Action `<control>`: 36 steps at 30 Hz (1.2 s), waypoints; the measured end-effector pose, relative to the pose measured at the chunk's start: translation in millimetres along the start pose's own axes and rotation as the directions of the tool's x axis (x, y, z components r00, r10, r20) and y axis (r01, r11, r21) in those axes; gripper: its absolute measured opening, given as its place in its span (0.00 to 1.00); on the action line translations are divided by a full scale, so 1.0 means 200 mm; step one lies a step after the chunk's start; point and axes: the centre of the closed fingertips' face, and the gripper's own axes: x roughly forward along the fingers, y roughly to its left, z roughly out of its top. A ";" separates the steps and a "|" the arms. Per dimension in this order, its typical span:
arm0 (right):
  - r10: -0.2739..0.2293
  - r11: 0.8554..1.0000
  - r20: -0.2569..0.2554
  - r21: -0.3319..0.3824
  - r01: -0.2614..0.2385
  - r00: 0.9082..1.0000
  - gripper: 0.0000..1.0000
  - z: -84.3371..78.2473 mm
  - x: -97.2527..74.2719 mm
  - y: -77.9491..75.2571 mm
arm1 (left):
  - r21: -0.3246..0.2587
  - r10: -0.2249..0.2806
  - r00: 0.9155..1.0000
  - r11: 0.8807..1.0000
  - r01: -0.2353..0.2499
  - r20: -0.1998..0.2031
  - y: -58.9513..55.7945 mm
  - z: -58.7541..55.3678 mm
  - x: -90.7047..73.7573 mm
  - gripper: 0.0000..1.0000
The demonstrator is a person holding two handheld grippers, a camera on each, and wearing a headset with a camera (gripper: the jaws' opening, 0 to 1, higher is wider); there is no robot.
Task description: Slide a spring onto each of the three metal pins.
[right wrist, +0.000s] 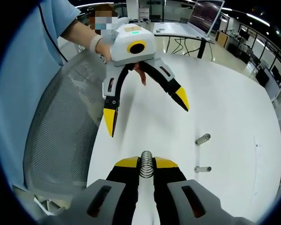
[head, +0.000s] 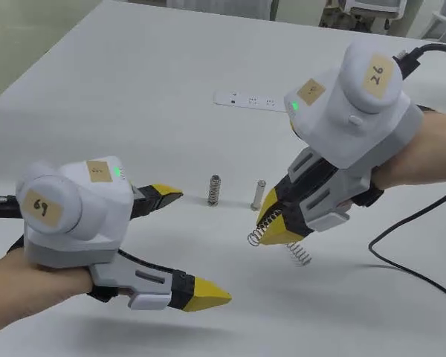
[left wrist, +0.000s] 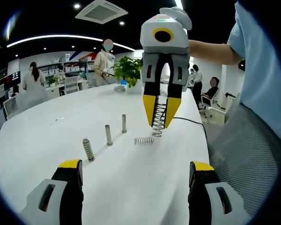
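- The left tool, a white body with black fingers and yellow tips, is nearest the person, low over the plain white tabletop. Its jaws are spread wide with nothing between them.
- Just beyond it and to its right, the right tool, of the same build, tilts down toward the tabletop. Its jaws are pressed together on a thin coiled steel spring.
- One end of that coil pokes out past the yellow tips. In the right gripper view the coil stands up between the two tips. Whether it touches the tabletop cannot be told.
- A second loose steel spring lies on its side on the tabletop. It is just beside the right tool's tips, on the side away from the left tool.
- A black cable trails over the tabletop to the right of the right tool.
- Ahead of the left tool's spread jaws stands a short upright metal pin with a spring on it.
- Next to it, closer to the right tool's tips, stands a bare grey metal pin.
- In the left gripper view a third bare metal pin continues the row, near the right tool's tips.
- A flat white power strip lies well beyond both tools.
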 end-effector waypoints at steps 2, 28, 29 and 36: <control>-0.001 1.000 -0.005 -0.001 0.001 1.000 0.08 0.00 -0.01 -0.01 | -0.014 0.012 1.000 1.000 -0.012 -0.005 0.01 -0.01 -0.01 0.96; -0.043 0.999 -0.079 -0.027 0.041 0.996 0.08 -0.06 -0.10 -0.25 | -0.130 0.146 0.989 0.981 -0.144 0.006 0.14 -0.13 -0.14 0.95; -0.045 0.999 -0.081 -0.028 0.043 0.996 0.08 -0.06 -0.10 -0.26 | -0.131 0.148 0.989 0.981 -0.145 0.007 0.14 -0.13 -0.14 0.95; -0.065 0.997 -0.111 -0.037 0.061 0.992 0.08 -0.07 -0.13 -0.36 | -0.132 0.146 0.989 0.981 -0.144 0.008 0.15 -0.14 -0.14 0.94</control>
